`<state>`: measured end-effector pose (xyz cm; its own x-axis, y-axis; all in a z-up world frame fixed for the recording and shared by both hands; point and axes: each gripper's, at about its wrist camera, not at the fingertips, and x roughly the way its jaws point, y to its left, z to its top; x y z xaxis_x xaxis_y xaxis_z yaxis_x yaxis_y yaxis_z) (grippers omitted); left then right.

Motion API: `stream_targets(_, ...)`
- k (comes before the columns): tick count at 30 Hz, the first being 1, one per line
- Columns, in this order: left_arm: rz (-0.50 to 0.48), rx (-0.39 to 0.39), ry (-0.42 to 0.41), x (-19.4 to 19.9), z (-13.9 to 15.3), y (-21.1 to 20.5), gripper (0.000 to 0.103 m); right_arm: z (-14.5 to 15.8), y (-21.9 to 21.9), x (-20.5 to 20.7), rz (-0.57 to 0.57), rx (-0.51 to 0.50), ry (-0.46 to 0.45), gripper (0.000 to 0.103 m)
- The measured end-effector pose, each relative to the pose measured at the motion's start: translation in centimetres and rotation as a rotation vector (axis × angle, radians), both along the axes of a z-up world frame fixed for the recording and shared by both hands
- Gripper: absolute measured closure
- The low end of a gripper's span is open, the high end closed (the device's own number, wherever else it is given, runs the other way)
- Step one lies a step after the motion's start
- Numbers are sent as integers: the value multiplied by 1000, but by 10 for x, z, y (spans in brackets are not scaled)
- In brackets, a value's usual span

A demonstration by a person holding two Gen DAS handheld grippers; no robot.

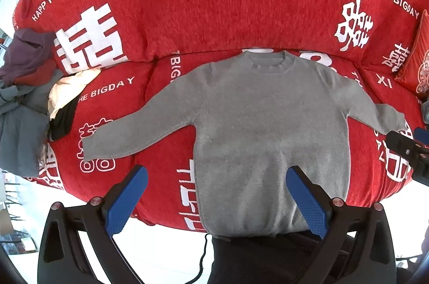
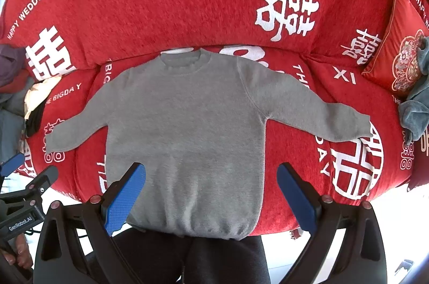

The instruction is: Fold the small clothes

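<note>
A small grey sweater (image 1: 265, 128) lies flat on the red sofa seat, neck toward the backrest, both sleeves spread out to the sides. It also shows in the right wrist view (image 2: 187, 128). My left gripper (image 1: 217, 176) is open and empty, held above the sweater's lower left hem. My right gripper (image 2: 211, 174) is open and empty, held above the lower hem. The left gripper shows at the left edge of the right wrist view (image 2: 26, 176); the right gripper shows at the right edge of the left wrist view (image 1: 410, 147).
The sofa has a red cover (image 1: 214, 2) with white lettering. A heap of other clothes (image 1: 29, 101) lies at the left end. A red cushion (image 2: 396, 53) and a grey-blue cloth (image 2: 415, 109) sit at the right end. Dark trousers (image 2: 214, 257) are below the sofa's front edge.
</note>
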<state>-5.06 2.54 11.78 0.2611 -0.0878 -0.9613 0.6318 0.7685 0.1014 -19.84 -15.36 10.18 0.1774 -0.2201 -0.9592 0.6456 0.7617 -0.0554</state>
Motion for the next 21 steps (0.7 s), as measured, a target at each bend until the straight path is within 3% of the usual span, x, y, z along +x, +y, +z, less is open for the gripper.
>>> stream_targets(21, -52, 0, -21, 2, 2, -17, 0, 4, -8, 6, -15, -11, 10, 4)
